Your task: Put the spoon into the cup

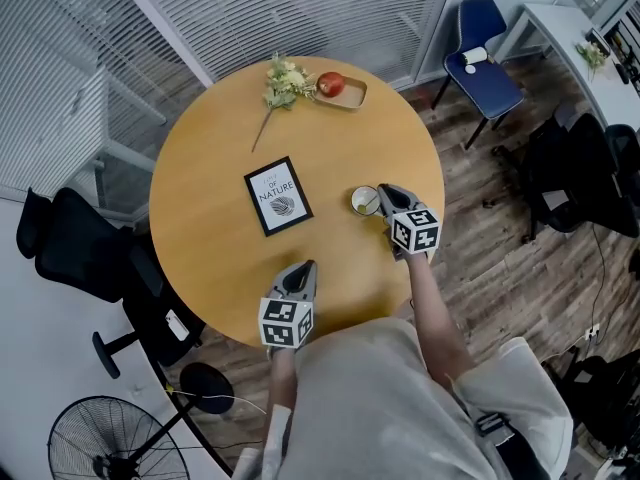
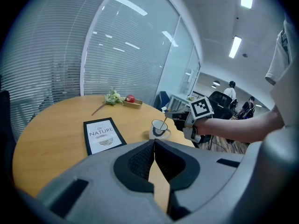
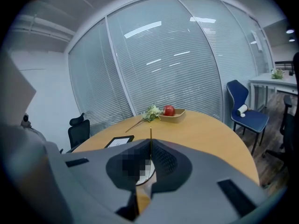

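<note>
A white cup (image 1: 364,201) stands on the round wooden table (image 1: 210,248), right of middle. My right gripper (image 1: 385,192) is at the cup's right rim, shut on the thin spoon handle (image 3: 150,136), which stands upright between its jaws. In the left gripper view the spoon (image 2: 163,123) slants from that gripper down into the cup (image 2: 159,129). The cup's rim (image 3: 145,177) shows just below the right gripper (image 3: 150,146). My left gripper (image 1: 303,268) is near the table's front edge, shut and holding nothing (image 2: 154,146).
A black-framed print (image 1: 278,195) lies left of the cup. At the far edge, a wooden tray (image 1: 350,99) holds a red apple (image 1: 331,84), with a flower sprig (image 1: 281,83) beside it. Black office chairs (image 1: 85,258) and a blue chair (image 1: 488,58) surround the table.
</note>
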Motion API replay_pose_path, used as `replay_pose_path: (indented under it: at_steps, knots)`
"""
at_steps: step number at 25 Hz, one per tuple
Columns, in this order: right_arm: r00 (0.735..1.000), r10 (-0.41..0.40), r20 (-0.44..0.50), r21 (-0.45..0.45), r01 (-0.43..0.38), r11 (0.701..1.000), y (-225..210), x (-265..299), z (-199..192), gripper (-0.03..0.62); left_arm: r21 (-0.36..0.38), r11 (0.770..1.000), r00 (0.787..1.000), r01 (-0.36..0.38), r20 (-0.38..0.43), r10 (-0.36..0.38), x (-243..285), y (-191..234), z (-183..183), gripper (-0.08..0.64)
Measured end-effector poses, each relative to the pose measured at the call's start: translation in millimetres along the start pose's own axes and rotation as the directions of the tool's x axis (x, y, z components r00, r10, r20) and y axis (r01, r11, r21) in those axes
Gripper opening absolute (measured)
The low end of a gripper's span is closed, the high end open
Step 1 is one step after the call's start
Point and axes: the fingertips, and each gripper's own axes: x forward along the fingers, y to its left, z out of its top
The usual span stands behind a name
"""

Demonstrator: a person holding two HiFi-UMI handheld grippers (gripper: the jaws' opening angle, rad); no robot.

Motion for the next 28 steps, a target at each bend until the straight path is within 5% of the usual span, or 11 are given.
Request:
replay_pose_path:
  at_steps: [9,28]
  knots:
    - [0.999,-0.037,0.002,0.078,0.036,0.996,-11.0,-5.4,-6.0,0.002,-0.007,1.000,1.000,-0.008,0.012,0.008,-2.2,1.2,2.8,0.009]
    - [0.998,-0.063,-0.025,0.098,0.065,0.993,0.9,-18.6,-23.9,0.005,0.007,1.000,0.999,-0.025,0.029,0.025,-13.9,0.0,-0.4,0.009]
